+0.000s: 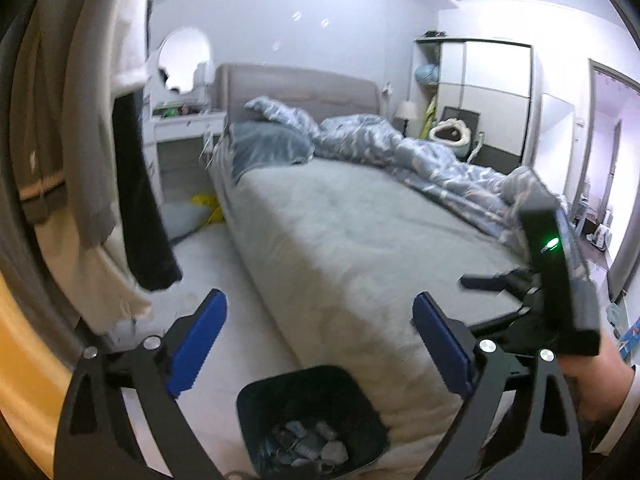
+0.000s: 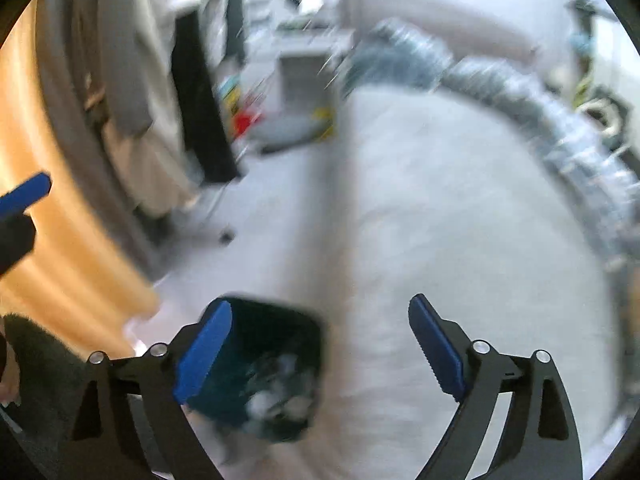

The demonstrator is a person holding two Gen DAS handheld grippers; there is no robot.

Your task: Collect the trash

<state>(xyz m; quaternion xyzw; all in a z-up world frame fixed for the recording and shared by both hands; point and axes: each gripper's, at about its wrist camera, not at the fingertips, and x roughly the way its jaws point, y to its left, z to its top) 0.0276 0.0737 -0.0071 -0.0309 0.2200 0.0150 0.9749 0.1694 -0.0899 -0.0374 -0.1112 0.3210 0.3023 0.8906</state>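
Both the left gripper (image 1: 320, 336) and right gripper (image 2: 320, 344) hang spread and empty above the dark square plastic bin (image 1: 312, 424) of crumpled waste beside the grey bed (image 1: 360, 240), suggesting a search for remaining litter comes next.

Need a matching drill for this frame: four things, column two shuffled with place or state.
Things:
1. trash bin
2. duvet
3. left gripper
4. round mirror

Place or state:
A. crumpled along the far side of the bed
B. above the white dressing table
C. on the floor at the bed's near corner, crumpled waste inside
D. open, holding nothing

Pairs: 1-C, 2-A, 3-D, 4-B
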